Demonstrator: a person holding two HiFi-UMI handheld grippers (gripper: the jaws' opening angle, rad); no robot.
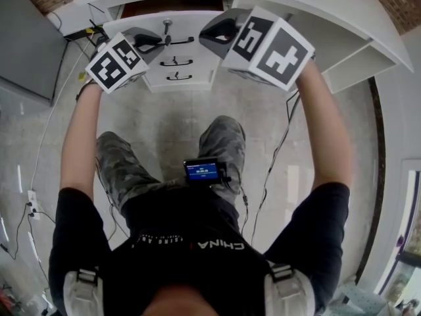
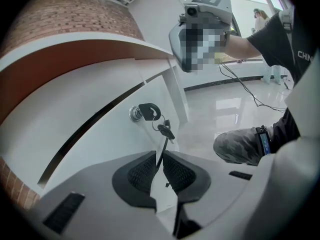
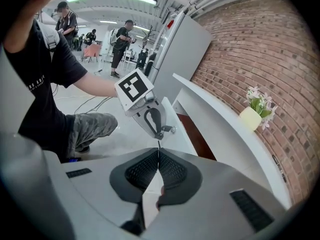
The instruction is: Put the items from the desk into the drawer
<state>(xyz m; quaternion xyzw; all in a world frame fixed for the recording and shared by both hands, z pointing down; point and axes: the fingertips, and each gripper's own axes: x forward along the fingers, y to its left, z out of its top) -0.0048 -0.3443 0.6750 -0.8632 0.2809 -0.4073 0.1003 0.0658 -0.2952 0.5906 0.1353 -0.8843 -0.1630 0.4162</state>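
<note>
Evidently begins with the drawer (image 1: pixel 187 26) rather than the items; pinches the top handle (image 1: pixel 179 41) in the left gripper (image 2: pixel 160 158), jaws drawn to a slit on a thin dark bar that looks to be that handle, just below the key (image 2: pixel 149 111) in the lock (image 2: pixel 134 114); carries nothing in the right gripper (image 3: pixel 158 158), jaws pressed flat together with only air ahead; holds it just beside the left one, to the right in the head view, near the drawer front but touching nothing; finds one thing only on the desk (image 3: pixel 220 121), a pale pot (image 3: pixel 250 118) of flowers, upright on the white top by the brick wall (image 3: pixel 280 59); lies up and to the right of the right jaws, well apart, and by the look farther yet from the left; does not show in the head view; turns next, as judged, on the handle: runs crosswise to the body, sits across the left jaws, and so asks for a straight pull back, not sideways; ties the left gripper to the drawer and leaves the right as the free and nearer one for the pot; needs those jaws opened first, then a reach up and rightward along the top; cannot tell from these views how far out the drawer stands
</note>
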